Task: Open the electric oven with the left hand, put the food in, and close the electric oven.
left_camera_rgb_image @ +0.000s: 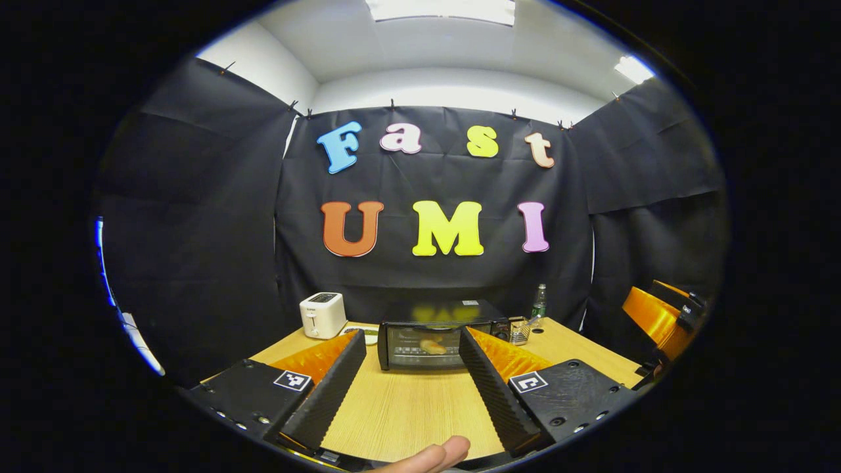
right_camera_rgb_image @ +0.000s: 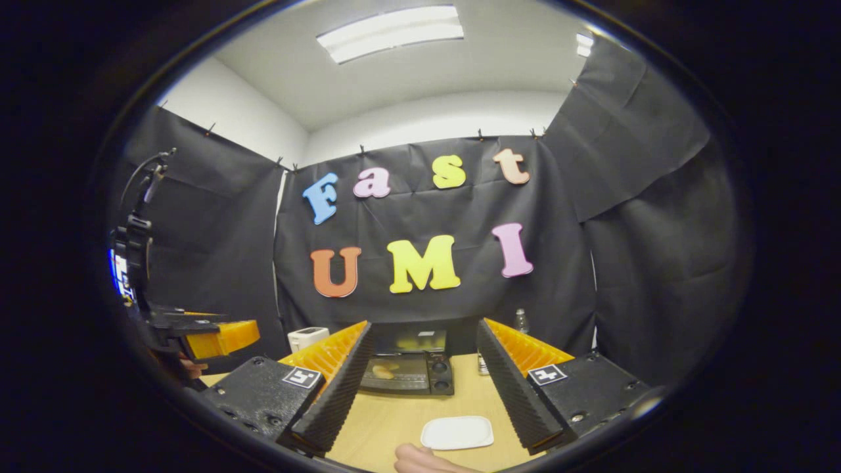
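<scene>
Two grippers hung above a wooden table (left_camera_rgb_image: 407,407), well short of the oven (left_camera_rgb_image: 437,335) at its far end. In the left gripper view, the left gripper (left_camera_rgb_image: 410,384) had its fingers spread wide with nothing between them but bare tabletop. The oven stood straight ahead with its door closed, and a pale, bun-like piece of food (left_camera_rgb_image: 432,345) showed through the glass. A white toaster (left_camera_rgb_image: 322,314) stood to the oven's left, with a small dish (left_camera_rgb_image: 369,332) between the two. A bottle (left_camera_rgb_image: 539,302) and a small wire basket (left_camera_rgb_image: 519,330) stood to the oven's right. A fingertip (left_camera_rgb_image: 430,456) showed at the bottom edge. The right gripper (left_camera_rgb_image: 663,322) showed at the far right edge of that view, above the table's side.

In the right gripper view, the right gripper (right_camera_rgb_image: 420,394) was likewise wide open and held nothing. An empty white plate (right_camera_rgb_image: 457,432) lay on the table near its fingers, with part of a hand (right_camera_rgb_image: 420,460) just beside it. The oven (right_camera_rgb_image: 407,368) sat farther back, closed, with the food (right_camera_rgb_image: 382,371) dimly visible inside. The toaster (right_camera_rgb_image: 307,337) was to its left and the bottle (right_camera_rgb_image: 521,320) to its right.
</scene>
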Demonstrator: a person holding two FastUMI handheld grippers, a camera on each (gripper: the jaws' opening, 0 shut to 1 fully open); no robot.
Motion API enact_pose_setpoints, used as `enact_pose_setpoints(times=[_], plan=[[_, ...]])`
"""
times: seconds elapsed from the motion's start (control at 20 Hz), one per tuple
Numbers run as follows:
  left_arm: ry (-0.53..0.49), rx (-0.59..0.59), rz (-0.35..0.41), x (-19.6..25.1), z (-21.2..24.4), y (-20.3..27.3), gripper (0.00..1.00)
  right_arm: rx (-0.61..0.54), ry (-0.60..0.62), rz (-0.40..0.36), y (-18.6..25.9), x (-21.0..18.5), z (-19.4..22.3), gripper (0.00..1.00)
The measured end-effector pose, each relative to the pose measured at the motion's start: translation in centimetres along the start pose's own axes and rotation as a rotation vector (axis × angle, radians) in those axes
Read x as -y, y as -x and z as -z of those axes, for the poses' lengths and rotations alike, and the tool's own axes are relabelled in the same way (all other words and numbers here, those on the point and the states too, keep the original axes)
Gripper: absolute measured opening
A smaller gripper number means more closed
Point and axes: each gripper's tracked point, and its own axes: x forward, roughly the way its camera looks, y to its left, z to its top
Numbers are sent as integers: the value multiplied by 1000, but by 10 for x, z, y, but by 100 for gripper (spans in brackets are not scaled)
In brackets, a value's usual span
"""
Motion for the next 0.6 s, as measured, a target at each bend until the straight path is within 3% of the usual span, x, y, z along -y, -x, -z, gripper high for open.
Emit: enact_pose_setpoints(times=[0.35,0.6], plan=[[-21,17,-7,4,9,26,94,-39,29,-54,6,-25,20,99],[-41,1,13,11,16,33,94,-131,75,-160,21,-64,42,98]])
